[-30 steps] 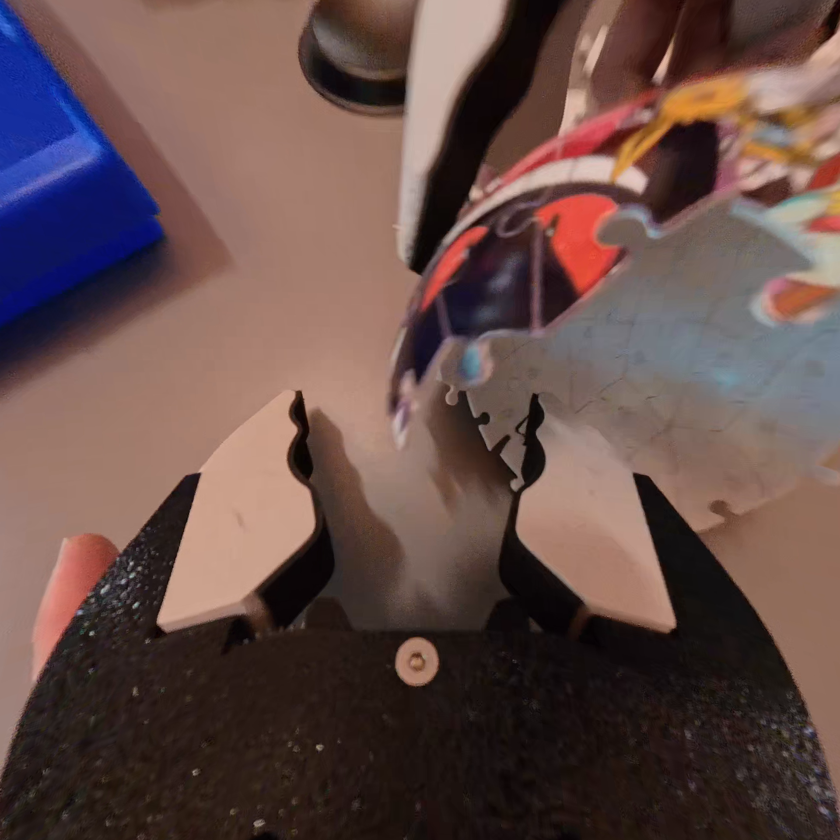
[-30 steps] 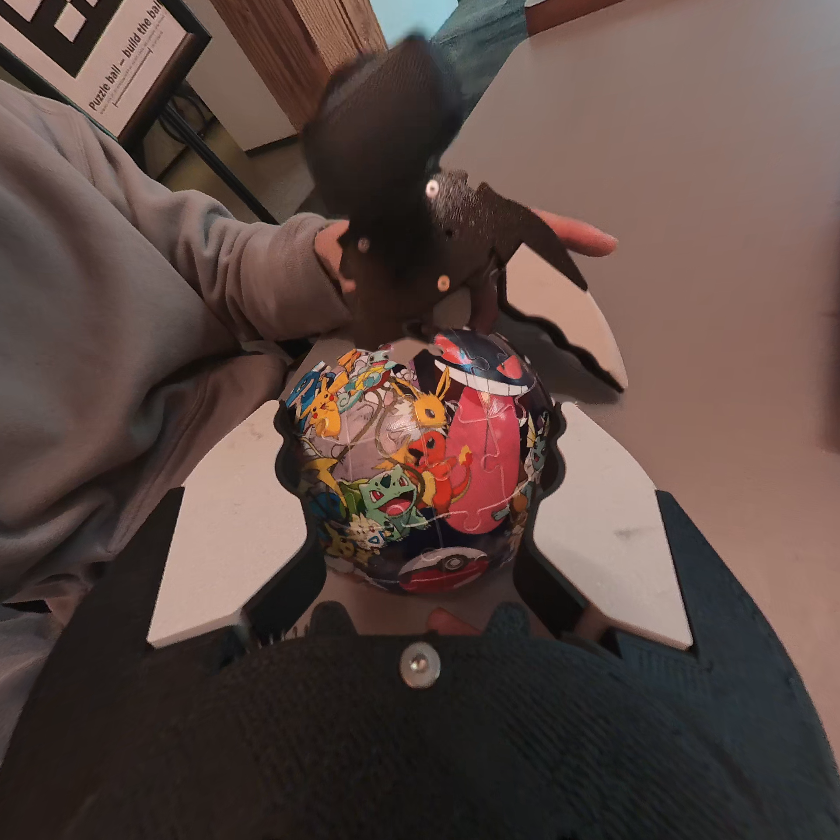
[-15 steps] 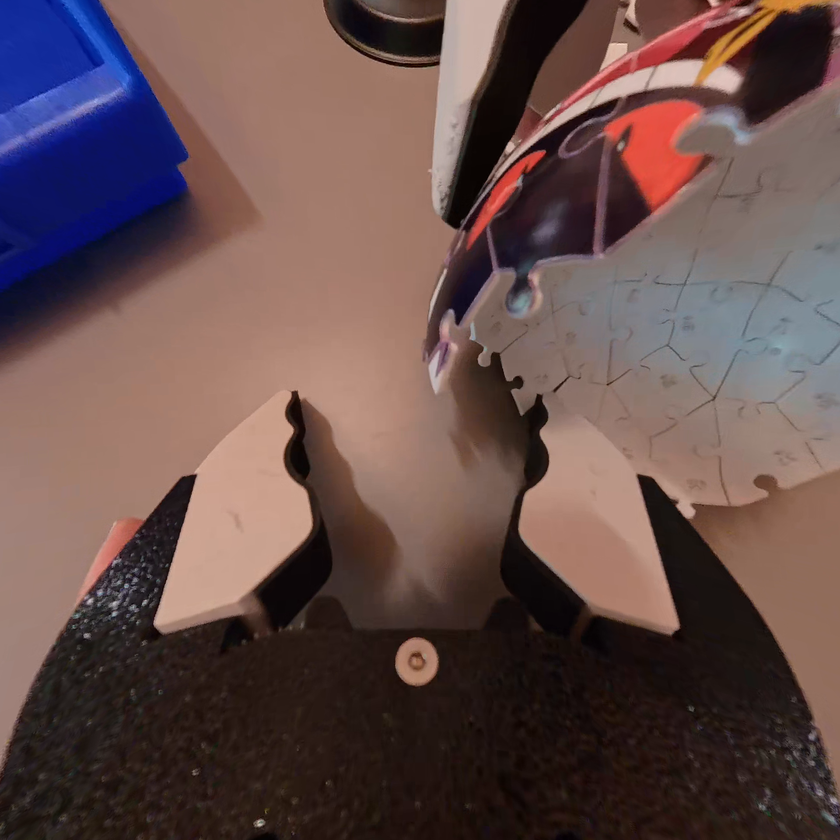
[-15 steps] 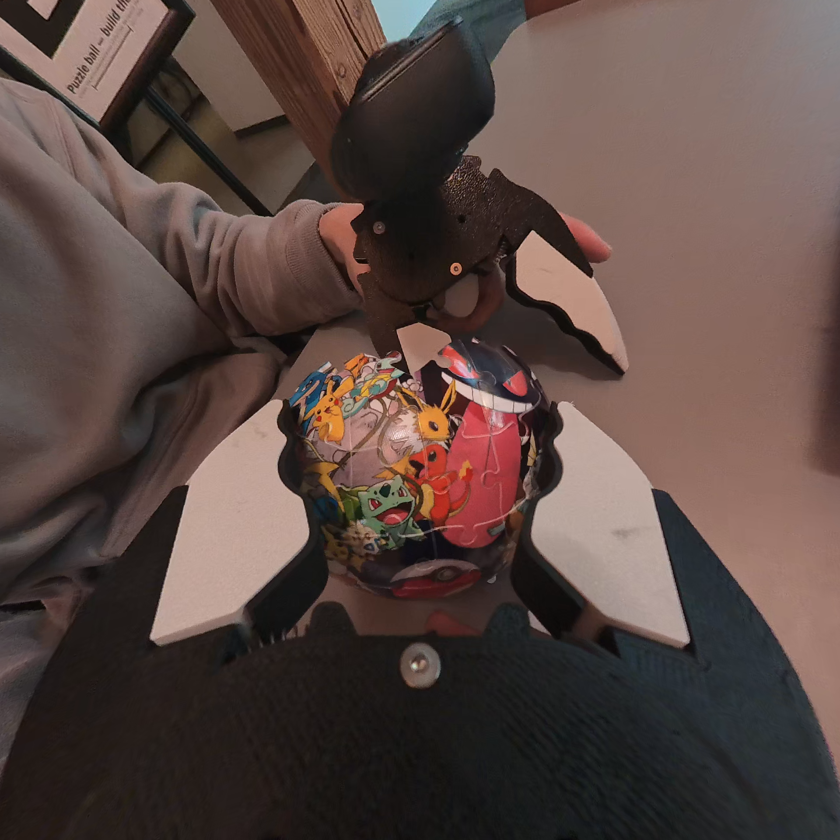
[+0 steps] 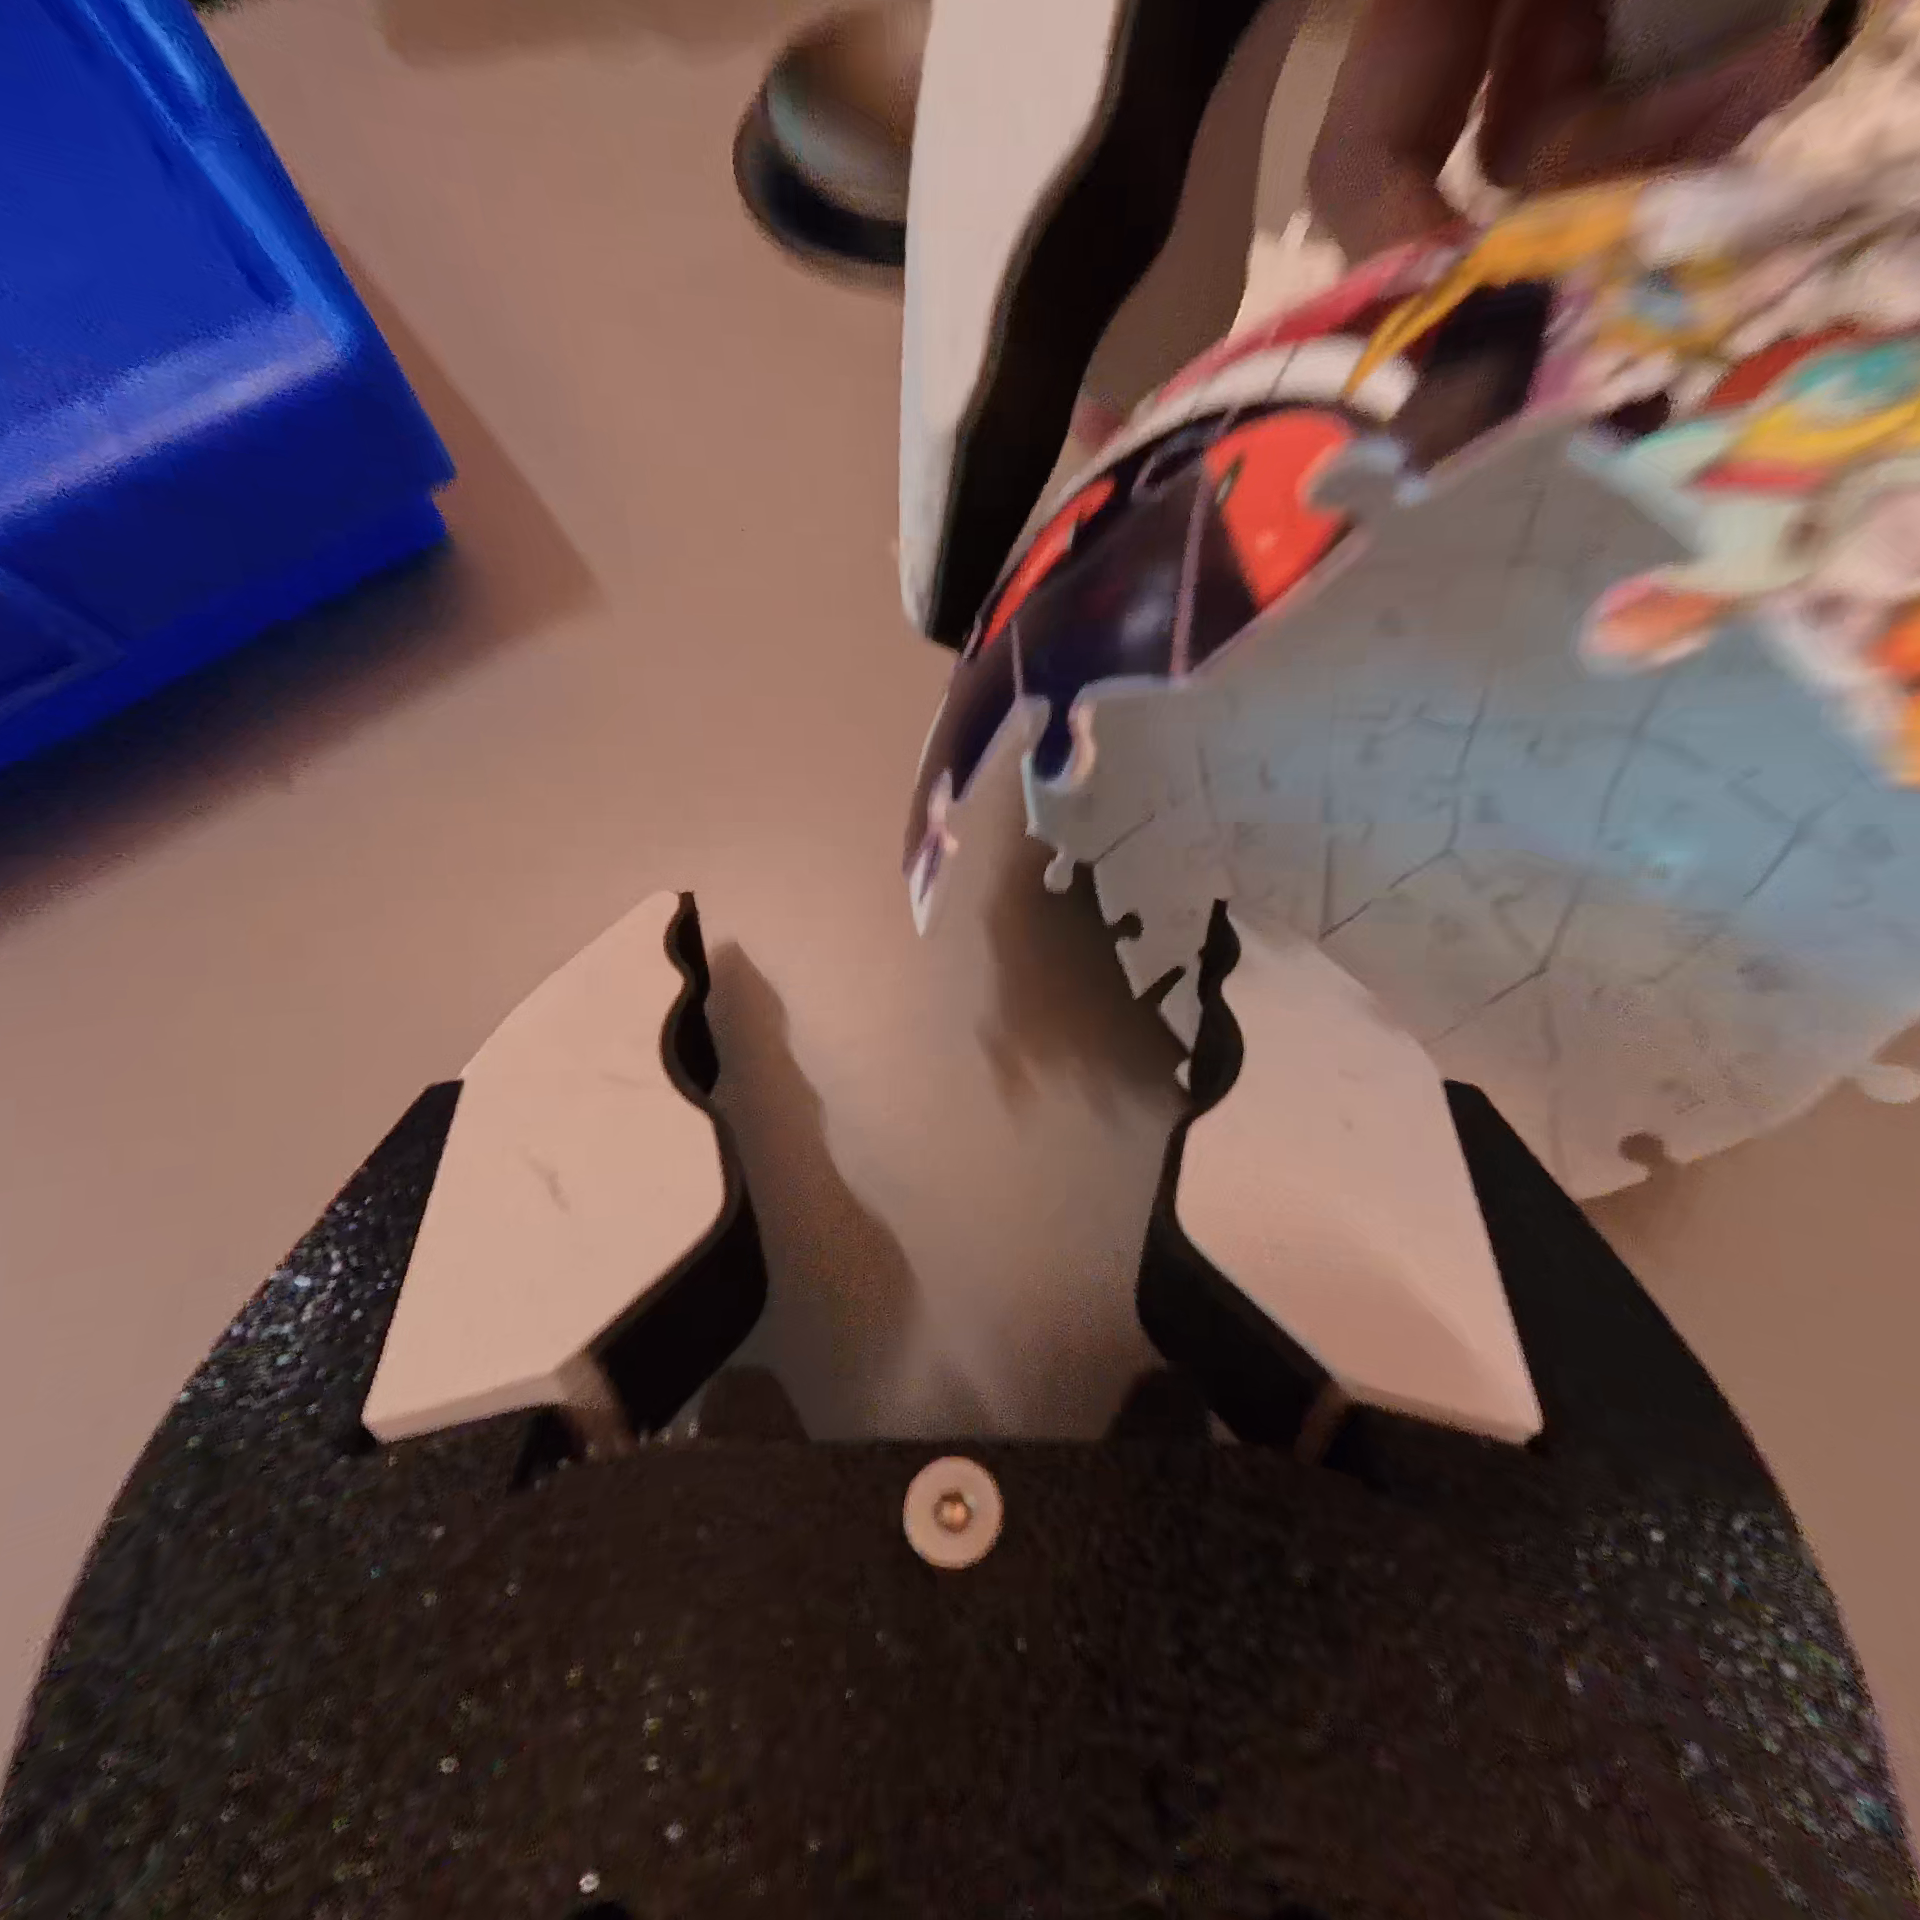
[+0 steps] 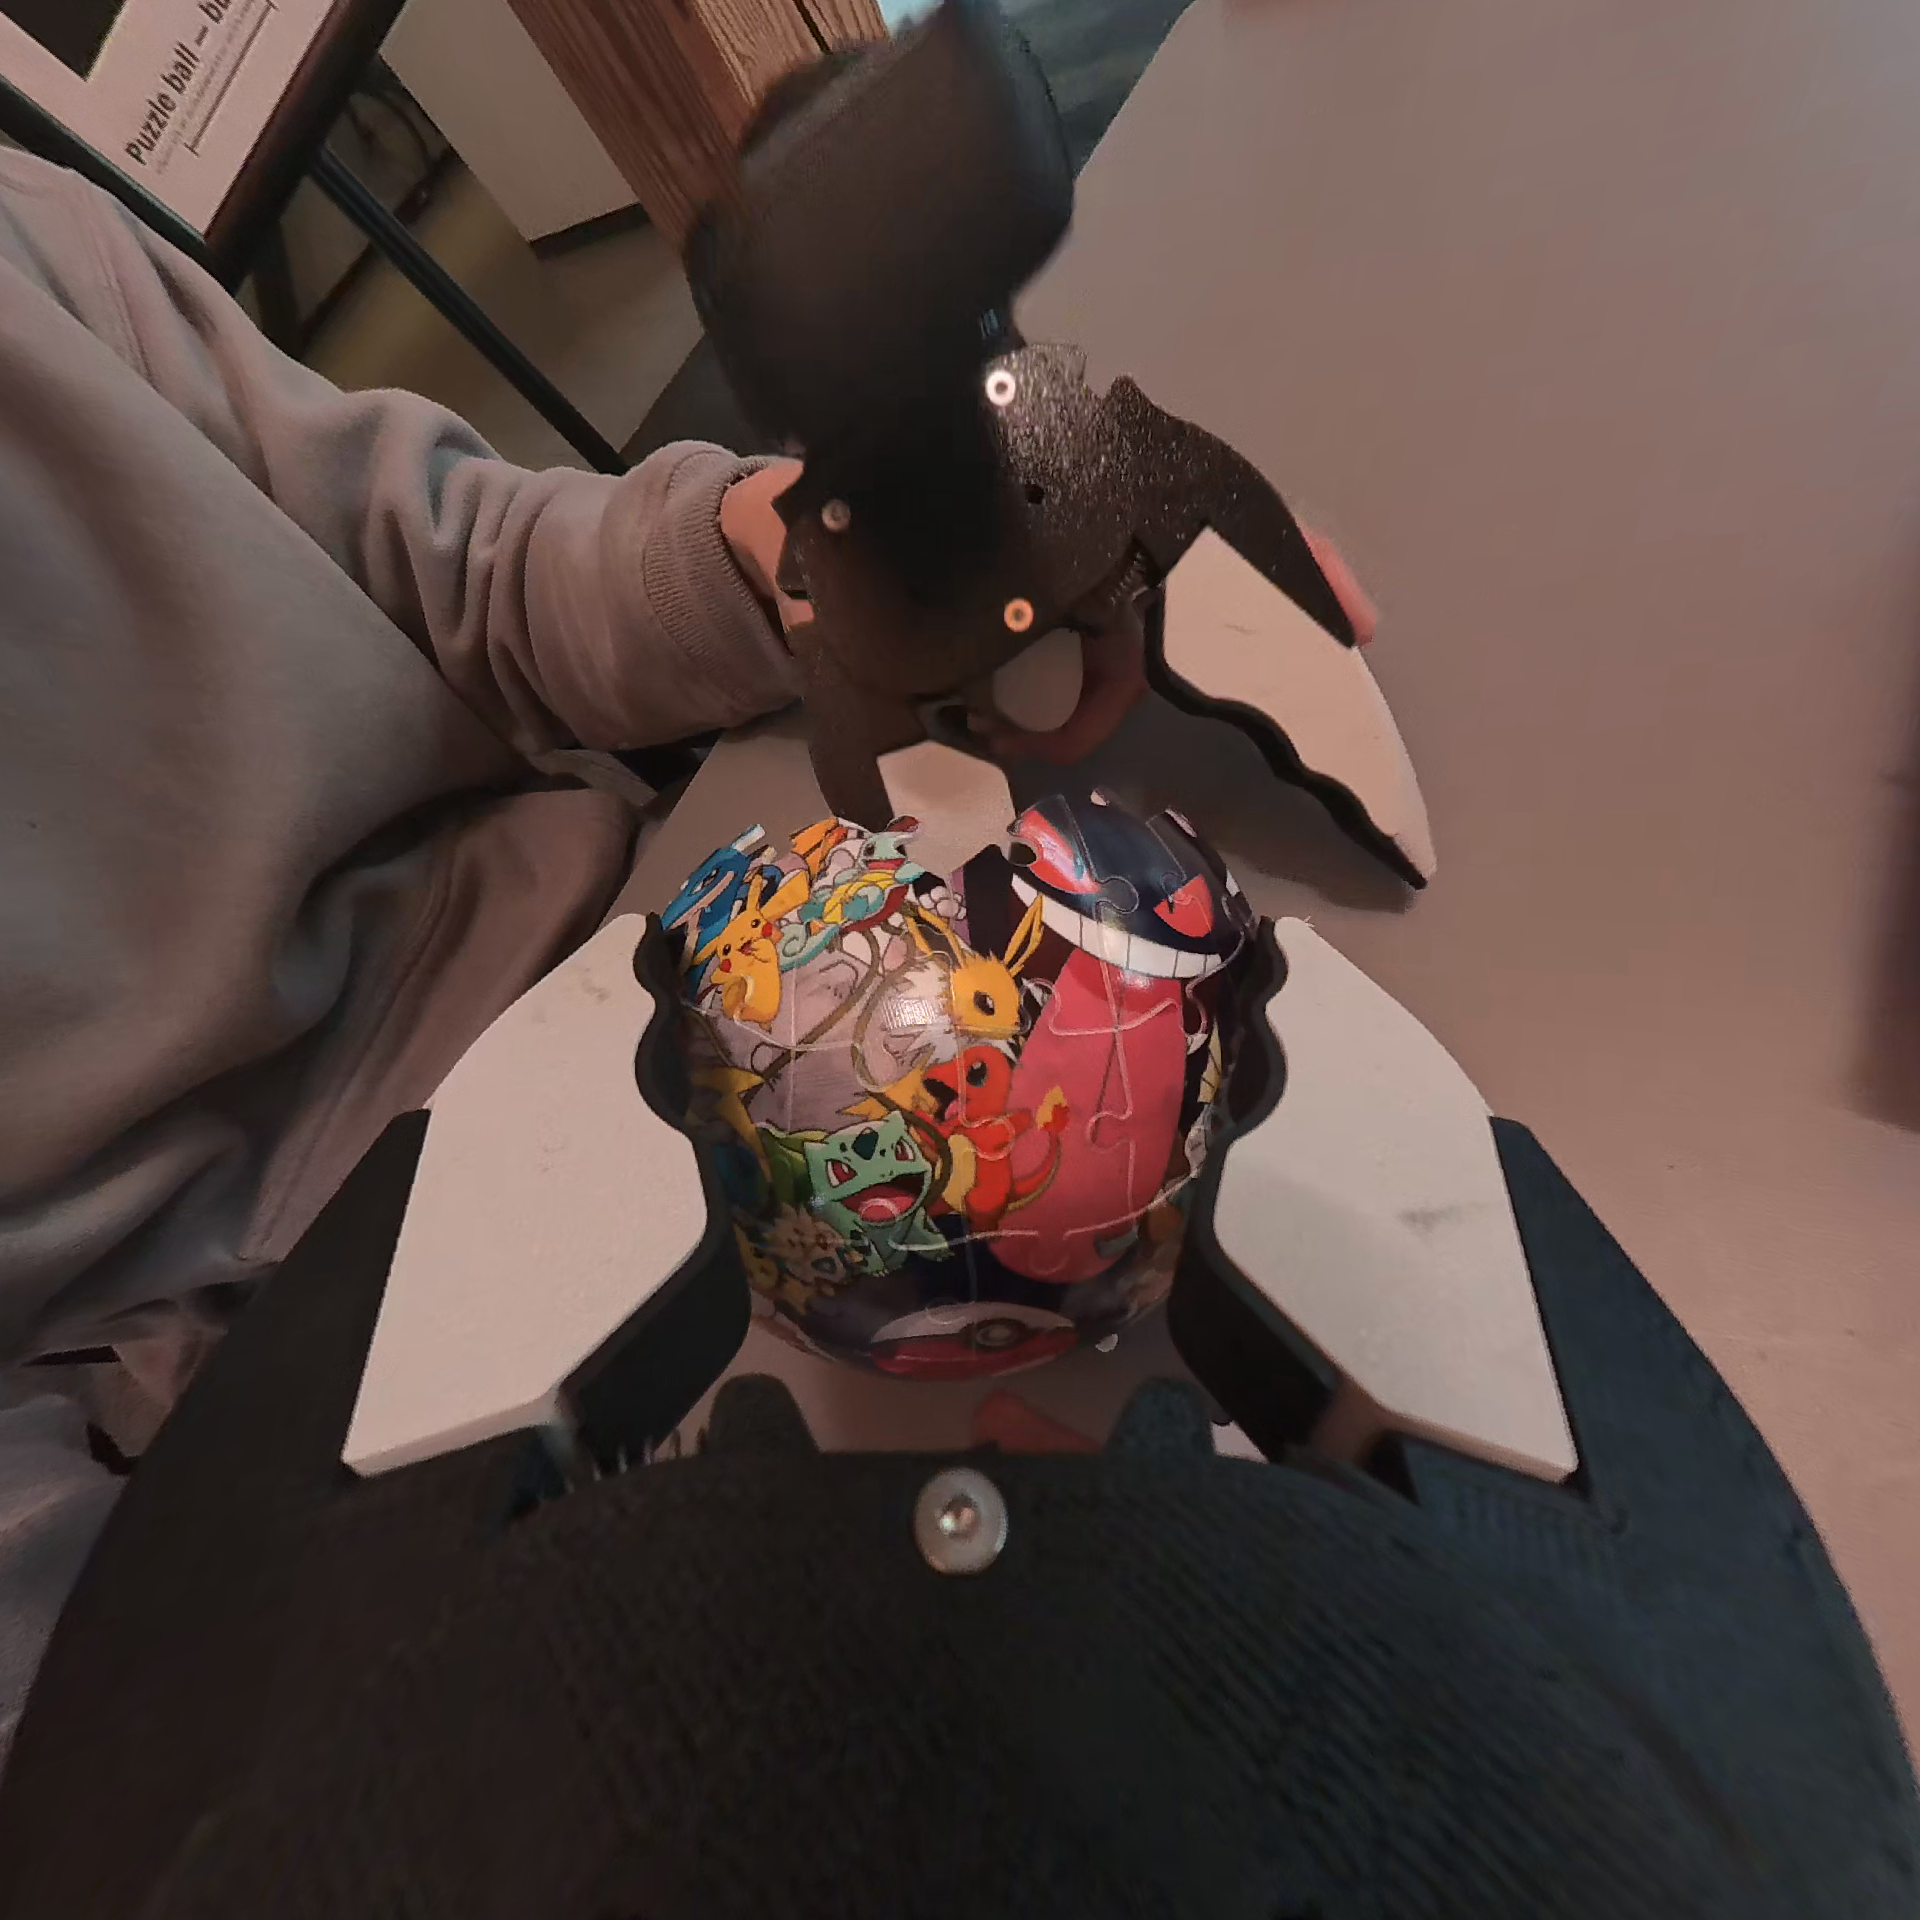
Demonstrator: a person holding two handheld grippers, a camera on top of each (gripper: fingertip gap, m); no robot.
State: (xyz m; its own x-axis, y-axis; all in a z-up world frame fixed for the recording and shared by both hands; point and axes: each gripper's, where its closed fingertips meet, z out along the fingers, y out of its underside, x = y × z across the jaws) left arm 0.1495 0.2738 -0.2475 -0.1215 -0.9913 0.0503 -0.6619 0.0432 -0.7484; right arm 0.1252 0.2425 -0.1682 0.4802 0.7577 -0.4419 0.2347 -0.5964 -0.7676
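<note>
Puzzle ball [image 6: 961, 1091], a part-built shell, sat clamped in the right hand-held gripper [image 6: 956, 1039] above the bench [image 6: 1558, 416], open side toward the empty, spread left hand-held gripper [image 5: 951, 997].

Puzzle ball [image 6: 956, 1091] between right gripper [image 6: 956, 935] fingers, above table [image 6: 1558, 416], left gripper [image 5: 951, 914] just beyond ball's open edge, its right finger beside the rim, bin [image 5: 156, 416] far left, sleeve [image 6: 312, 727] left of ball

Cartoon-printed puzzle ball [image 6: 956, 1091] with pale blue-grey inside, black-and-white tongs [image 5: 951, 997], blue bin [image 5: 156, 416], grey sleeve [image 6: 364, 644].
</note>
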